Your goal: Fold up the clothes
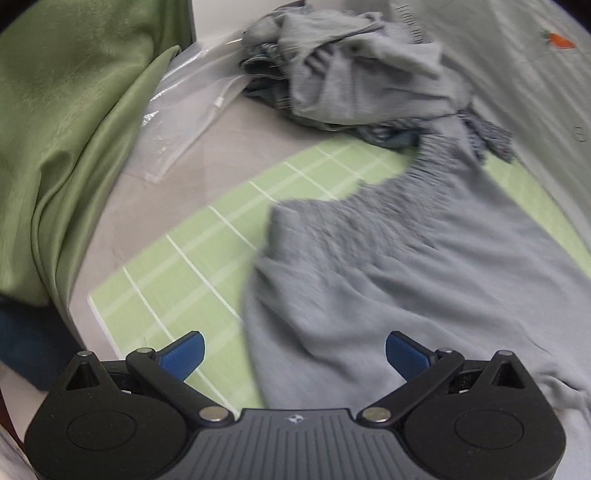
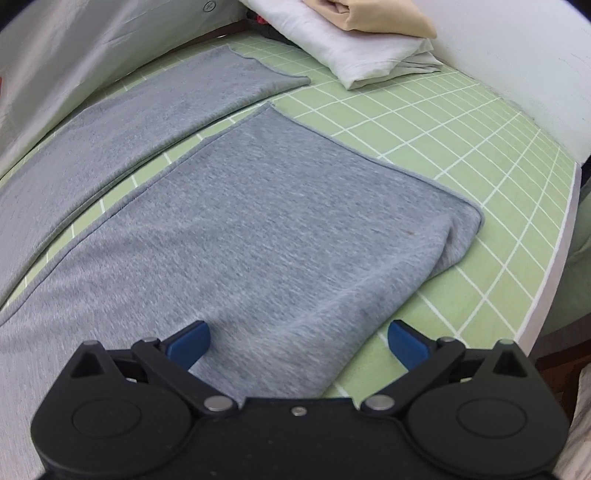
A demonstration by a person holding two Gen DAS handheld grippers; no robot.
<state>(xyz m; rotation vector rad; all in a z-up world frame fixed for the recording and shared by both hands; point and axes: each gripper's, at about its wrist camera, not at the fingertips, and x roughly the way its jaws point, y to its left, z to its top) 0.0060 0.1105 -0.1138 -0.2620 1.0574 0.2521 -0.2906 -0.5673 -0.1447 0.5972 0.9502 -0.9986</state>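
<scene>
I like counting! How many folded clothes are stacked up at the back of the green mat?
2: a white one lies on the mat, and a tan one rests on top. More may be hidden.

R gripper (image 2: 298, 341) w/ blue pads spread wide, nothing between, over near leg of grey sweatpants (image 2: 258, 236) laid flat on green grid mat (image 2: 461, 147). 2nd leg lies apart to the left. Folded white cloth (image 2: 354, 48) w/ beige piece (image 2: 376, 14) on top at far edge.
</scene>
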